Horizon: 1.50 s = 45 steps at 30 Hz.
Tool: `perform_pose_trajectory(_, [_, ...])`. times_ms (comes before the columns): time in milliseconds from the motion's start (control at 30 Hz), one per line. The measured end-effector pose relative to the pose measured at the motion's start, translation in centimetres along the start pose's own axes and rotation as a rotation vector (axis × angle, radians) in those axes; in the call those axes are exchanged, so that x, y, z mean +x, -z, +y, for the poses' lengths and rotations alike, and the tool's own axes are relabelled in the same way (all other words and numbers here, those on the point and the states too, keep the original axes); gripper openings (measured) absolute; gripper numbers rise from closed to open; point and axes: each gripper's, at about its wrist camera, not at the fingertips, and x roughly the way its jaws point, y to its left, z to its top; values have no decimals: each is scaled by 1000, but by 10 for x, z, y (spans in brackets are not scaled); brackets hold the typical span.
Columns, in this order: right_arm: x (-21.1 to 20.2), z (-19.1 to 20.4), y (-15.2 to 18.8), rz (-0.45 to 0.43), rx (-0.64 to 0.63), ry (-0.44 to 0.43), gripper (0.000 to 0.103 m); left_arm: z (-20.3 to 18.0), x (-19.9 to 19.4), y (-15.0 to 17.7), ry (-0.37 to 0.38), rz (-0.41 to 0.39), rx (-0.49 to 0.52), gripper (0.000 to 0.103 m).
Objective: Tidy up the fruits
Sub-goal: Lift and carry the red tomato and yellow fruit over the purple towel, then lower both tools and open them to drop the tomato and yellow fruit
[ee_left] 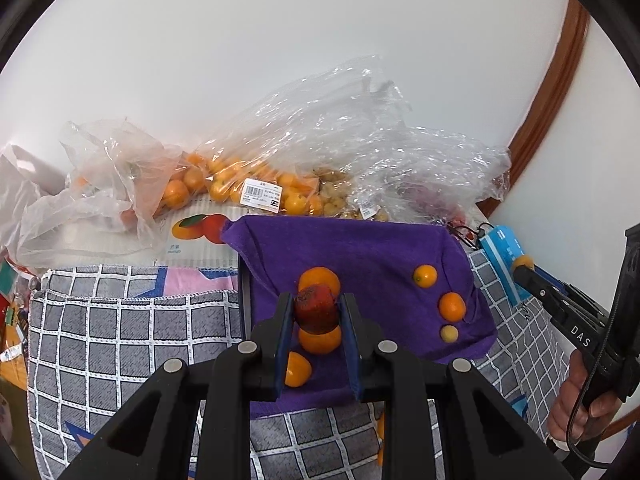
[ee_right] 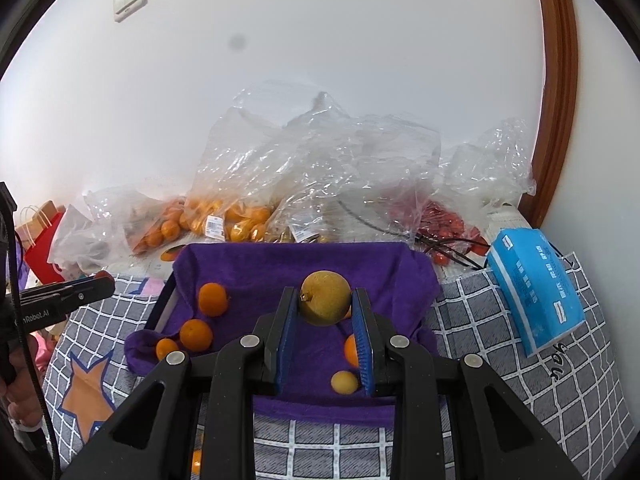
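Clamping a dark red fruit [ee_left: 316, 309] between its blue pads, the left gripper [ee_left: 317, 312] hangs over the near left part of a purple towel [ee_left: 360, 252], while the right gripper [ee_right: 325, 307] is closed on a round yellow-brown fruit [ee_right: 325, 298] above the towel's near right part. Loose oranges [ee_left: 452, 306] and one small yellow fruit [ee_left: 449, 333] lie on the towel toward its left and right edges. Beyond its far edge clear bags [ee_right: 320, 168] hold more oranges and red fruit, and a blue tissue pack [ee_right: 534, 292] lies on the checked cloth [ee_left: 120, 332] just past the right edge.
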Motion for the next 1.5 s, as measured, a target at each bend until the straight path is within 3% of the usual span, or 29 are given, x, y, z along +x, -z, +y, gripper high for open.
perform_pose_trajectory(733, [80, 2, 24, 135, -35, -25, 27, 3, 67, -5, -19, 101, -6, 23])
perform_pose_trajectory(1233, [93, 15, 19, 147, -168, -41, 27, 10, 88, -6, -69, 131, 39, 23])
perform_pose_trajectory(1500, [104, 19, 30, 171, -156, -69, 27, 9, 102, -4, -66, 156, 44, 23])
